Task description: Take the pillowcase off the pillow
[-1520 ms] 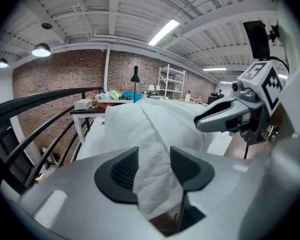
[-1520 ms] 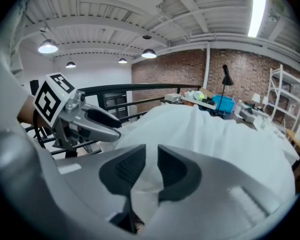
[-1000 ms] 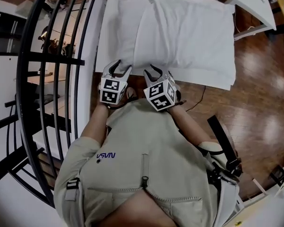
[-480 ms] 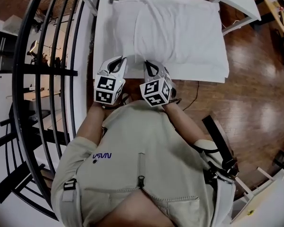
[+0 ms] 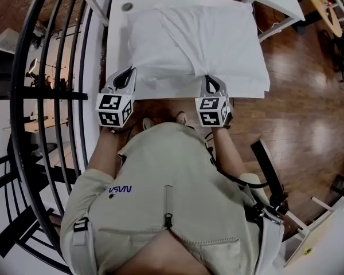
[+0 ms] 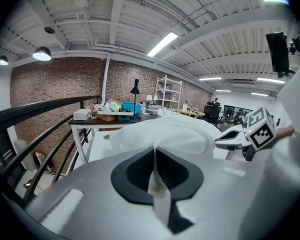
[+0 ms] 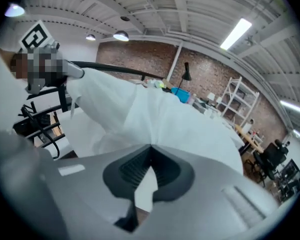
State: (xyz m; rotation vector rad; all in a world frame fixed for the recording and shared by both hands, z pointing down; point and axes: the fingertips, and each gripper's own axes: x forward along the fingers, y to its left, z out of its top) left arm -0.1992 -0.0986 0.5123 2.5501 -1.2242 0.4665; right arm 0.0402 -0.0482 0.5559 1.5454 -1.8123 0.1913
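1 pillow (image 5: 221, 36), 1 pillowcase (image 5: 166, 73) pinched by L gripper (image 5: 128, 74), R gripper (image 5: 211, 82)

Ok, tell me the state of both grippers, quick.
Left gripper: shut on the pillowcase, pinching its near edge.
Right gripper: shut on the pillowcase too.

Open-plan loft workspace, part laboratory, part office; red brick end wall (image 6: 55, 89) beneath an exposed white ceiling of beams and ducts (image 6: 130, 14); long fluorescent strip light (image 6: 162, 43) and black dome pendant lamp (image 6: 42, 54) overhead; white metal shelving rack (image 6: 173, 91), black articulated desk lamp (image 6: 135, 90) and a cluttered white-legged worktable (image 6: 90, 121) bearing a blue plastic bin (image 6: 131, 107); black office chairs (image 6: 211, 112) at far desks; curved black metal railing (image 6: 40, 109); polished brown wooden floor (image 5: 309, 119).
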